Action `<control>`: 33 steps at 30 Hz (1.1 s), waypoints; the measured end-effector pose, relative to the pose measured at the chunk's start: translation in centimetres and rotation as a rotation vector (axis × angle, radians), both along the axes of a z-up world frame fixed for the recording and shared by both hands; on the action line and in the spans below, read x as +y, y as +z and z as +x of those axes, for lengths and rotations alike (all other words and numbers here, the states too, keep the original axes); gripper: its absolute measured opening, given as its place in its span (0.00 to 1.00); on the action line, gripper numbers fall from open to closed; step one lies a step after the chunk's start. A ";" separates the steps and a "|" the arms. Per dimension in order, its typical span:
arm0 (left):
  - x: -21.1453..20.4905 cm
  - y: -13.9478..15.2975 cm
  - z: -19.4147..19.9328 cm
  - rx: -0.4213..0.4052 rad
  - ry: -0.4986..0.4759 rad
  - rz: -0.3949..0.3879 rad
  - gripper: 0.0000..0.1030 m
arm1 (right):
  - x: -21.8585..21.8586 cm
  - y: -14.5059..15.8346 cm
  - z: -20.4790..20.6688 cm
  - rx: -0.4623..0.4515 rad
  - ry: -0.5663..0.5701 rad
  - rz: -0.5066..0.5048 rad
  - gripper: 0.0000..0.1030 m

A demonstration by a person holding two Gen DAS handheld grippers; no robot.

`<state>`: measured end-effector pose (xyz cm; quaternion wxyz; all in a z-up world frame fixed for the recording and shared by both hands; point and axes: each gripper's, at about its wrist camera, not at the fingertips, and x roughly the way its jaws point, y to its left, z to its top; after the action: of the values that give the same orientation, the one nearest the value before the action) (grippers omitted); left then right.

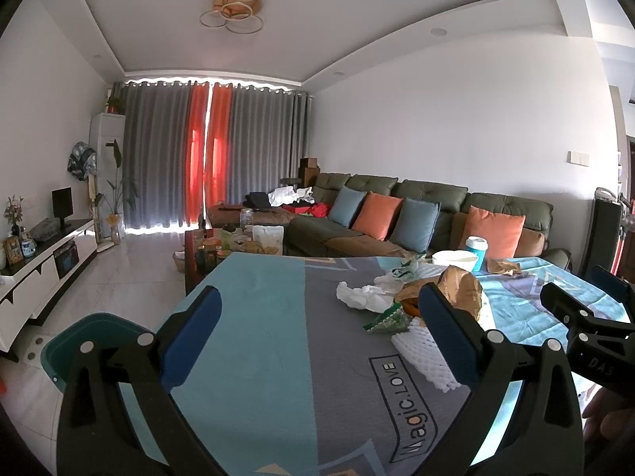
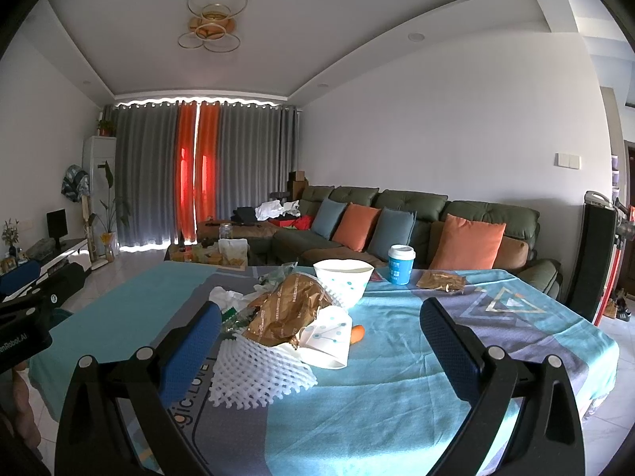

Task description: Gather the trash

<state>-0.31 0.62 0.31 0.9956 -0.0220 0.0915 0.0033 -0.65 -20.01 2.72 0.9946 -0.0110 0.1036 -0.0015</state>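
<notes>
Over table, both tongs spread wide, L & R, holding nothing.

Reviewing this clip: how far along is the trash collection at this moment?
Nothing looks collected yet. Both tools, left and right, are open and empty above the table. Left to do: the foam net, gold wrapper, crumpled tissue and green packet. A teal bin sits beside the table.

Two low wrist views across the table toward the sofa, sharing its trash pile.
</notes>
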 end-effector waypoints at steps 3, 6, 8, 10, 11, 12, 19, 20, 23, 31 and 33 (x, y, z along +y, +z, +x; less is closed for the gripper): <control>0.1 0.0 -0.1 0.000 0.001 -0.001 0.95 | 0.0 -0.1 0.0 -0.002 -0.001 0.000 0.94; 0.2 -0.1 0.1 0.005 -0.001 -0.009 0.95 | 0.0 -0.1 0.0 -0.003 0.000 -0.001 0.94; 0.3 -0.1 0.2 0.009 -0.004 -0.017 0.95 | 0.0 0.0 0.0 -0.001 0.000 -0.002 0.94; 0.5 -0.1 0.2 0.011 -0.006 -0.021 0.95 | 0.0 0.0 -0.1 -0.003 0.000 -0.001 0.94; 0.5 0.0 0.2 0.012 -0.006 -0.022 0.95 | 0.1 -0.1 0.0 -0.002 -0.001 -0.001 0.94; 0.5 0.0 0.2 0.014 -0.007 -0.024 0.95 | 0.0 -0.2 0.1 -0.001 -0.001 -0.001 0.94; 0.6 0.0 0.5 0.019 -0.005 -0.026 0.95 | 0.0 -0.1 0.1 -0.005 -0.001 -0.001 0.94; 0.6 -0.1 0.6 0.021 -0.001 -0.028 0.95 | 0.0 0.0 0.1 -0.005 -0.002 -0.001 0.94; 0.6 -0.1 0.7 0.020 0.003 -0.026 0.95 | 0.0 -0.1 0.1 -0.005 -0.002 -0.003 0.94; 0.3 -0.1 0.8 0.002 0.007 -0.017 0.95 | -0.1 0.6 0.3 -0.008 -0.004 -0.001 0.94; 0.4 -0.1 0.8 0.001 0.007 -0.021 0.95 | -0.1 0.6 0.3 -0.007 -0.004 -0.003 0.94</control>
<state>0.44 0.98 0.19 0.9952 -0.0329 0.0920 0.0056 -0.36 -20.09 3.28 0.9949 -0.0122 0.1000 -0.0038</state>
